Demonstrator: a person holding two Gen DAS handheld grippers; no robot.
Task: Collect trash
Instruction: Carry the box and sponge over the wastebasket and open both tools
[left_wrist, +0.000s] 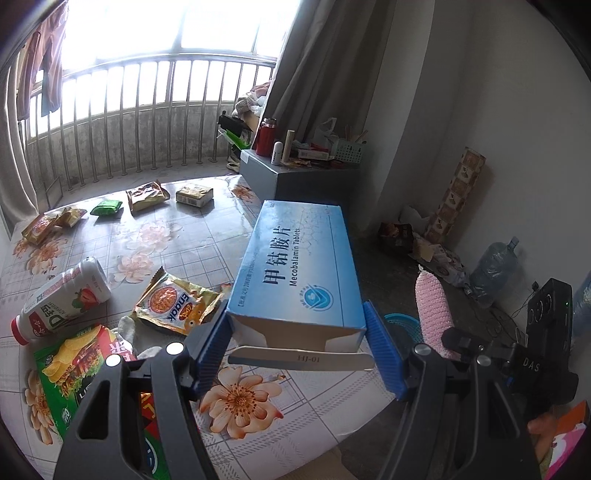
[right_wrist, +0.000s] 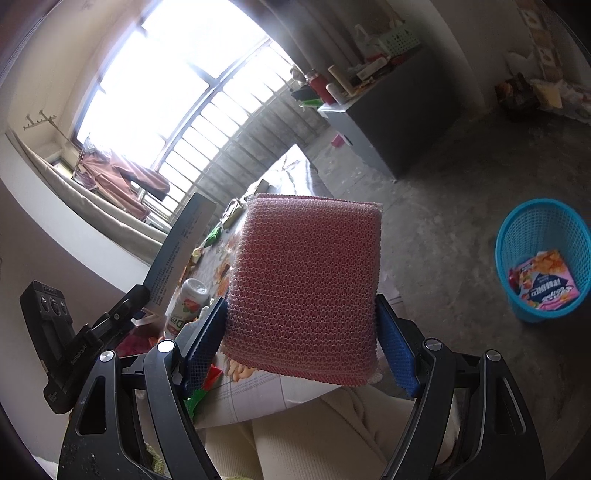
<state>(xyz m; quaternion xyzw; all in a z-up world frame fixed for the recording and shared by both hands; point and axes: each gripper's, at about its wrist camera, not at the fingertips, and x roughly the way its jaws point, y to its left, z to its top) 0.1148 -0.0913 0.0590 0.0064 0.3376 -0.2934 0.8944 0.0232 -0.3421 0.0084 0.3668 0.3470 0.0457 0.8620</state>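
Note:
My left gripper (left_wrist: 298, 341) is shut on a blue tablet box (left_wrist: 299, 258), open at its near end, held above the right edge of the flowered table (left_wrist: 332, 406). My right gripper (right_wrist: 301, 339) is shut on a pink mesh sponge (right_wrist: 306, 284), held beside the table; the sponge also shows in the left wrist view (left_wrist: 434, 314). A blue mesh trash basket (right_wrist: 543, 229) stands on the floor to the right with a pink wrapper (right_wrist: 546, 284) inside. On the table lie a strawberry drink bottle (left_wrist: 61, 299), a yellow snack bag (left_wrist: 177, 304) and a green chip bag (left_wrist: 77, 373).
More wrappers (left_wrist: 147, 195) lie at the table's far side. A grey cabinet (left_wrist: 295, 173) with a red flask (left_wrist: 265, 137) stands behind. A water jug (left_wrist: 493, 267) and clutter sit along the right wall. A railing (left_wrist: 147, 118) runs under the window.

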